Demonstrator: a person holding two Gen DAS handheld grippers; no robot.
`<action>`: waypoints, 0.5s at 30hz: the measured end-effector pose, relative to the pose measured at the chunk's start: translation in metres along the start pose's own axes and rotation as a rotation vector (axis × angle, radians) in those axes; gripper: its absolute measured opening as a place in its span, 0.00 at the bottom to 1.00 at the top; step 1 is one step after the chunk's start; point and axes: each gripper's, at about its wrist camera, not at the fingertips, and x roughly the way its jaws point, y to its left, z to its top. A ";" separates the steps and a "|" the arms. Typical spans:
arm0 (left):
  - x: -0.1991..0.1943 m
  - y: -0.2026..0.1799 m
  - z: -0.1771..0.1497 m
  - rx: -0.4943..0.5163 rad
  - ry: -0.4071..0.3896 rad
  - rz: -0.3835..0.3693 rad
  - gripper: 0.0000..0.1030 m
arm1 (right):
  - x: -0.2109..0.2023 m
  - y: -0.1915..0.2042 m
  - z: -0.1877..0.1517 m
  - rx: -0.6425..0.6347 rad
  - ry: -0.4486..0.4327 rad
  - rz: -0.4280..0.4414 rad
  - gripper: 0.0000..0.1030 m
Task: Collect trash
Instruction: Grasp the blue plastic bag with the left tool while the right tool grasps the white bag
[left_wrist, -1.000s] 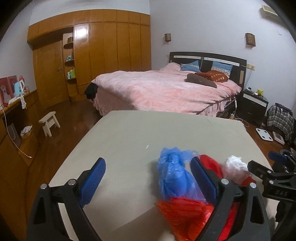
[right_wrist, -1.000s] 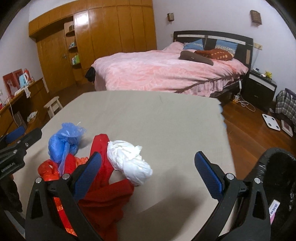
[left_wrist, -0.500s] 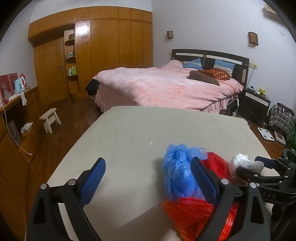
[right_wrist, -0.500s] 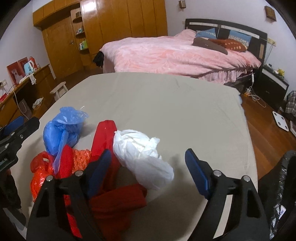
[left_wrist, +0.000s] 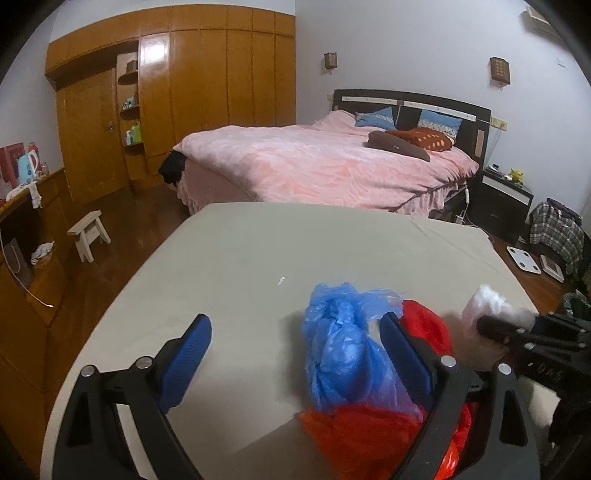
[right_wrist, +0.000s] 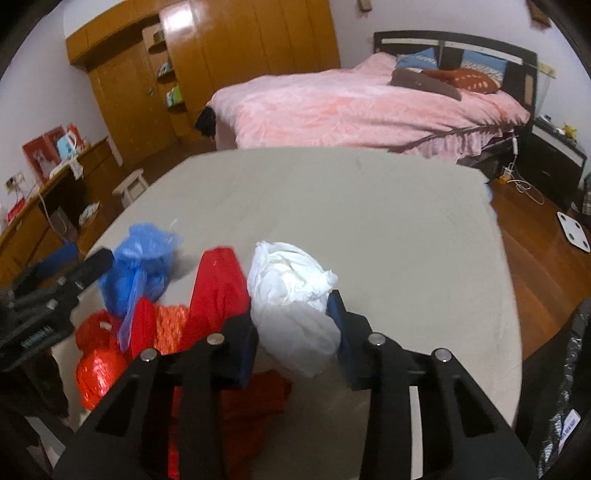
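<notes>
**What is on the table**

I see a big table with a gray cloth (right_wrist: 369, 221). At my 9 o'clock sits a blue bag (right_wrist: 138, 266). Red bags (right_wrist: 218, 291) lie beside it. A white bag (right_wrist: 291, 291) rests at 12 o'clock.

— What can't I make out from my left camera?
— My right gripper (left_wrist: 491, 326) at the right edge is blurred, half covering the white bag (left_wrist: 487, 301); the red bag (left_wrist: 369, 435) runs off the bottom.
— And from my right camera?
— The black bin bag (right_wrist: 569, 387) is cut off at lower right; its label is unreadable.
</notes>
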 end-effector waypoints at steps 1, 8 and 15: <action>0.004 -0.001 0.000 0.001 0.009 -0.004 0.85 | -0.001 -0.001 0.001 0.002 -0.007 -0.003 0.34; 0.029 -0.012 -0.003 0.014 0.086 -0.049 0.72 | -0.004 -0.005 0.003 -0.006 -0.024 -0.019 0.34; 0.042 -0.013 -0.006 -0.005 0.150 -0.133 0.35 | -0.007 -0.004 0.001 -0.002 -0.027 -0.017 0.34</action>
